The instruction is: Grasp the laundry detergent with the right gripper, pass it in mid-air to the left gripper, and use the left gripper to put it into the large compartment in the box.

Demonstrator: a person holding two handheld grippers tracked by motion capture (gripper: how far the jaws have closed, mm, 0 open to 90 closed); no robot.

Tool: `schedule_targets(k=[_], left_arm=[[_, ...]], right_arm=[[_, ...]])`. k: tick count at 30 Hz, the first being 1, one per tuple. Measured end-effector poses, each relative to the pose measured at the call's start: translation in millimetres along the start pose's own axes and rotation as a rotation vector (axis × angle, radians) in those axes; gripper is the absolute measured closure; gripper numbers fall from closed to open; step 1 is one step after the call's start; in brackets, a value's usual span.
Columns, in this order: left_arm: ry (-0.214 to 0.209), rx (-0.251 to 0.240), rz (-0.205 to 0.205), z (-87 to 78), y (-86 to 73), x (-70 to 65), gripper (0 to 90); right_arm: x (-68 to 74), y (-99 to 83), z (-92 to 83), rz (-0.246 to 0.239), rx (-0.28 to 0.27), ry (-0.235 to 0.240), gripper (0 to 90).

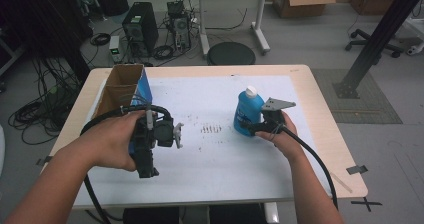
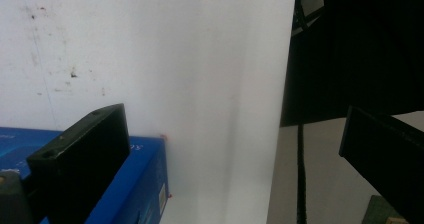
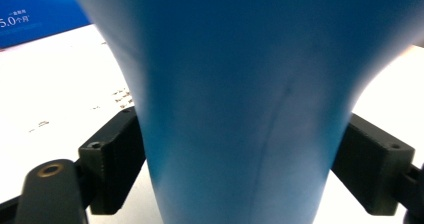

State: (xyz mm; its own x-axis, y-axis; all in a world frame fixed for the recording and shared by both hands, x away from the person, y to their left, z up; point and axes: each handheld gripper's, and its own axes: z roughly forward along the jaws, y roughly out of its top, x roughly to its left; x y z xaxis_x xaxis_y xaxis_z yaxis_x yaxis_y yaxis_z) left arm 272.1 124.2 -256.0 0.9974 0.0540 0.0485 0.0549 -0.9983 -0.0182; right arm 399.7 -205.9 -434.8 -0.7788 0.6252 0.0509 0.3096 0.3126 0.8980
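- The right tongs [image 1: 250, 128] are clamped on the blue bottle [image 1: 248, 111]. In the right gripper view both black jaws sit flush against the bottle's [image 3: 240, 109] sides, one on each flank, low on its body.
- The bottle stands upright on the white sheet [image 1: 215, 159], white cap [image 1: 251, 90] on top, directly ahead of the right tongs and between their jaws.
- The right hand [image 1: 280, 134] comes at the bottle from the side nearer the person, and the grey plate on that tool sits just above the hand.
- The left tongs [image 1: 176, 135] are wide open with nothing between the jaws. In the left gripper view the two jaws stand far apart, with just bare sheet [image 2: 200, 84] in the gap.
- The left hand [image 1: 112, 141] holds its tool above the sheet, well apart from the bottle, jaws pointing roughly toward the right tongs.
- The blue box [image 1: 142, 86], an open-topped carton with a brown inside, sits just behind and beside the left tongs, at the sheet's far left corner. In the left gripper view its blue side [image 2: 135, 184] shows right by one jaw, though I can't tell if they touch.
- A patch of small dark specks [image 1: 210, 130] lies on the sheet between the two tongs, closer to the bottle's side than to the box.
- The table [image 1: 320, 134] edge shows past the right tongs, outside the sheet.
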Motion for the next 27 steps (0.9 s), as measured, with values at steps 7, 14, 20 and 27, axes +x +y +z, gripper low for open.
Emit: schedule_targets(k=[7,14,20,27], left_arm=[[0.002,-0.004,-0.004,0.3,-1.5,0.0,0.4],[0.002,-0.003,-0.002,0.5,-0.1,0.3,0.4],[0.002,-0.008,0.000,0.5,0.4,0.6,0.4],[0.001,-0.002,-0.001,1.2,0.6,0.8,0.4]], right_arm=[[0.8,0.7,-1.0,-0.015,-0.017,-0.002,24.6],[0.3,0.6,-0.4,-0.017,-0.009,0.000,25.7],[0.7,-0.2,0.8,-0.013,-0.014,0.009,28.5],[1.3,-1.2,1.9,-0.014,-0.037,0.017,37.8]])
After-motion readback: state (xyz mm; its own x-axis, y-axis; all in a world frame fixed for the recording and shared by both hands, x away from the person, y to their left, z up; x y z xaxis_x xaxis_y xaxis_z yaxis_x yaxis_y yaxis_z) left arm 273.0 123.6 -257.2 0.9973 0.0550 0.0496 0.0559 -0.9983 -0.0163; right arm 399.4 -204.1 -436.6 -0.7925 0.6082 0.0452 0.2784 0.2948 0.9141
